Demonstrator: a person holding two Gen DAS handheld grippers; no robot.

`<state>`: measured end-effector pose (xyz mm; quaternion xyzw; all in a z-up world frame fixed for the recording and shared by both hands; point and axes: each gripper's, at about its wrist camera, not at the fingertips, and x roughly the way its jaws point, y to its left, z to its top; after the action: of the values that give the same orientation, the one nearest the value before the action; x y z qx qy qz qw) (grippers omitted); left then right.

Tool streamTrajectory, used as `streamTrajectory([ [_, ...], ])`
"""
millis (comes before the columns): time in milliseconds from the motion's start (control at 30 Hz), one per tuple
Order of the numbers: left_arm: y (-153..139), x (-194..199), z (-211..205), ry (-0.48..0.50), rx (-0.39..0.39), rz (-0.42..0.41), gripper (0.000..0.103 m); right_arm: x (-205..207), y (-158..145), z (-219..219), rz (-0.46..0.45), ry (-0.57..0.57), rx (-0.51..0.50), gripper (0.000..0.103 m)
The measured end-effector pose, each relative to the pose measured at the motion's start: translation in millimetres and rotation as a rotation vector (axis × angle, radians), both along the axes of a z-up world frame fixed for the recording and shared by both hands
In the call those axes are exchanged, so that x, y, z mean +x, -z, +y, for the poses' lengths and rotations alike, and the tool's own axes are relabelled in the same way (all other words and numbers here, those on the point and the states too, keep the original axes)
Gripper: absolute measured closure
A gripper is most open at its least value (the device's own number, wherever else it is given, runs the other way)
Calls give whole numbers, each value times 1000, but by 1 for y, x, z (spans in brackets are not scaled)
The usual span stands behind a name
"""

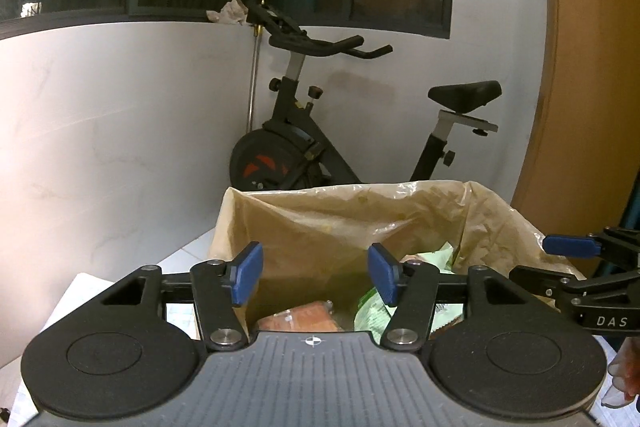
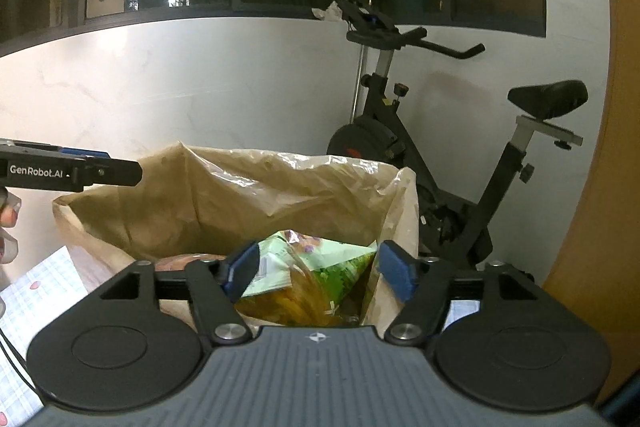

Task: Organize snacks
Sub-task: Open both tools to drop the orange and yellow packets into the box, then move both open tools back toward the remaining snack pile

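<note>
A brown box lined with a clear plastic bag (image 1: 360, 223) stands in front of both grippers; it also shows in the right wrist view (image 2: 240, 199). Inside lie a green snack packet (image 2: 320, 267), also seen in the left wrist view (image 1: 376, 311), and an orange-brown packet (image 1: 300, 317). My left gripper (image 1: 316, 275) is open and empty, above the box's near edge. My right gripper (image 2: 320, 275) is open and empty, its fingers either side of the green packet, not touching it. Each gripper shows at the edge of the other's view.
A black exercise bike (image 1: 320, 131) stands behind the box against the white wall, under dark windows. An orange-brown wooden panel (image 1: 592, 67) rises at the right. A checked cloth (image 2: 36, 299) covers the table at the left.
</note>
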<state>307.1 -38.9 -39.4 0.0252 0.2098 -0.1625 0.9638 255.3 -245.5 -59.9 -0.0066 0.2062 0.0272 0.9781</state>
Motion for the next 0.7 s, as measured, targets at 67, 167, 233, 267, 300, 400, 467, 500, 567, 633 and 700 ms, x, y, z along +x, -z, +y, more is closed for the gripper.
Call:
streamTrajectory([
  [67,-3,-5,3,5,-2,-5,42,-4,-2,2,-7,-7,5,33],
  [167,-6,-13,8,11,-6,-11,42,-13,-6,6,-25,-17,25,33],
  [233,-8,-21,13,15,-5,-17,42,-20,-9,9,-38,-23,37,33],
  [267,-9,-24,15,16,-8,-23,42,-23,-10,10,-45,-26,42,33],
  [300,-9,-28,17,15,-8,-22,42,-27,-11,12,-52,-29,48,33],
  [400,-7,-39,25,12,-8,-13,42,-37,-13,17,-64,-36,58,33],
  [467,-6,-47,29,8,-10,-8,42,-46,-13,21,-77,-31,56,33],
  [500,-5,-51,32,6,-13,-7,42,-50,-11,22,-80,-30,58,33],
  [567,-3,-59,37,5,-15,-3,42,-57,-8,25,-79,-28,69,33],
  [633,0,-66,41,2,-20,2,42,-64,-5,27,-77,-24,76,33],
  [700,4,-73,45,-6,-27,6,42,-70,-1,29,-74,-16,81,33],
])
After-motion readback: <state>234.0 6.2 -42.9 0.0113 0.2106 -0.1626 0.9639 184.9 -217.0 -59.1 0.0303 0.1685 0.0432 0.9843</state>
